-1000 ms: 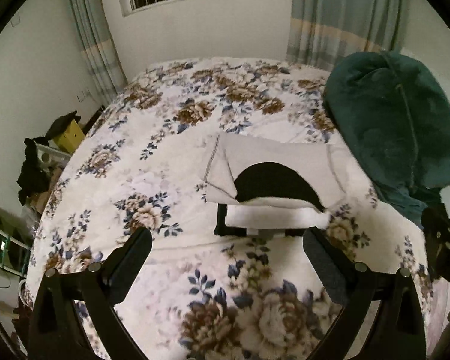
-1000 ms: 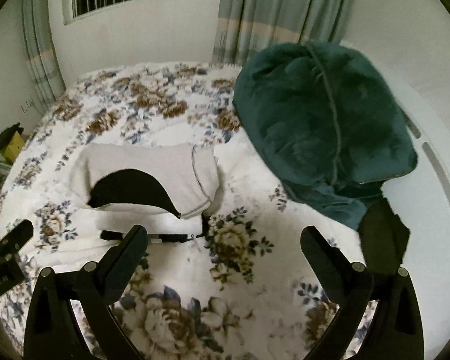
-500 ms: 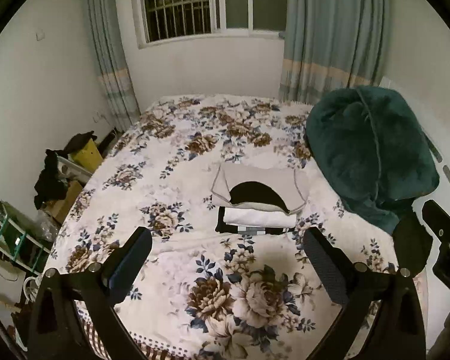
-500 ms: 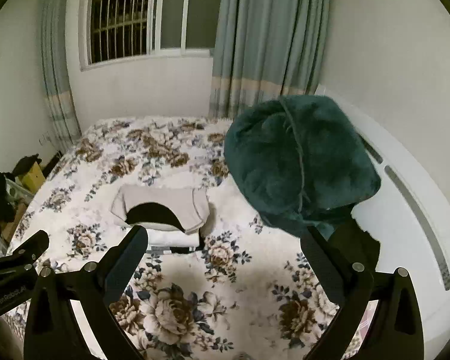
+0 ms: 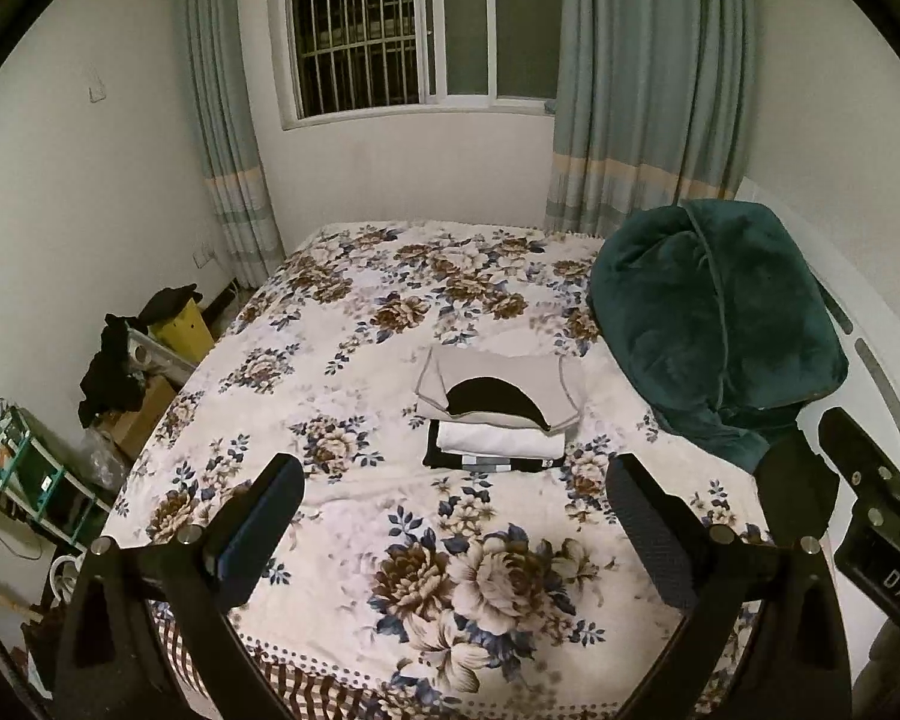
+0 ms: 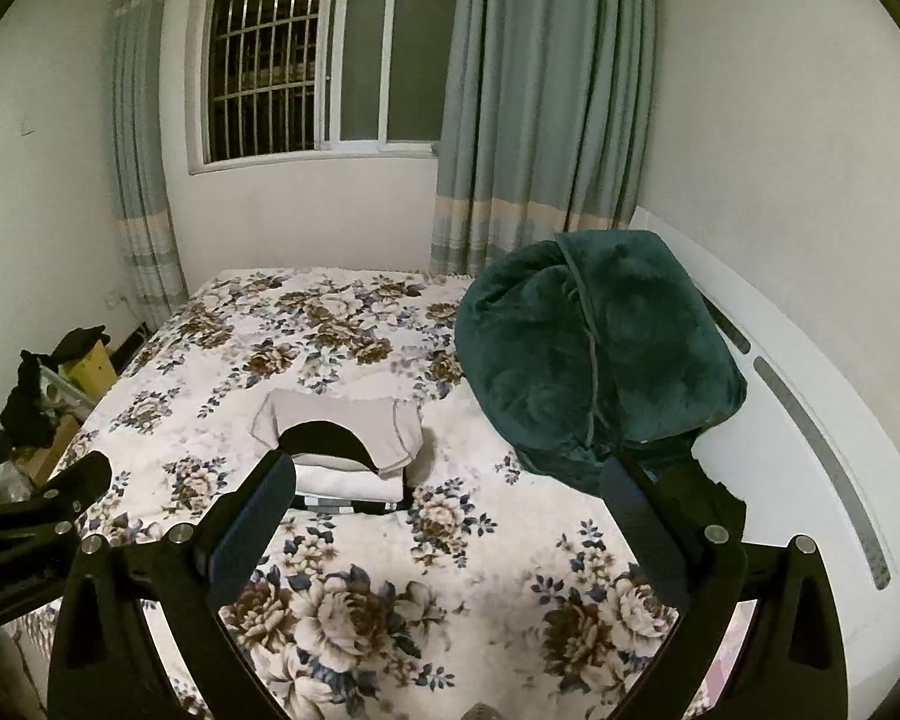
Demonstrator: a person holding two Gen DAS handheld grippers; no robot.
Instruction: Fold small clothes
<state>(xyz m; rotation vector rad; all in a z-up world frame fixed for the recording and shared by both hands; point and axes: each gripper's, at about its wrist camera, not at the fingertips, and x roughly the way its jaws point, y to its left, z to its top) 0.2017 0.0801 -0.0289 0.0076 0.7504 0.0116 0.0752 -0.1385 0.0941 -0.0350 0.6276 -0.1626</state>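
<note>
A small stack of folded clothes lies on the floral bedspread: a grey garment with a black patch on top, a white one under it, a black one at the bottom. It also shows in the right wrist view. My left gripper is open and empty, held well back above the bed's near end. My right gripper is open and empty too, also far back from the stack. The right gripper's body shows at the right edge of the left wrist view.
A big dark green plush blanket is heaped on the bed's right side against the white headboard. Boxes, dark clothes and a shelf stand on the floor left of the bed. A barred window and curtains are behind.
Both grippers have pulled back and up from the stack, so it looks much smaller and more of the room shows. Both stayed open and empty.
</note>
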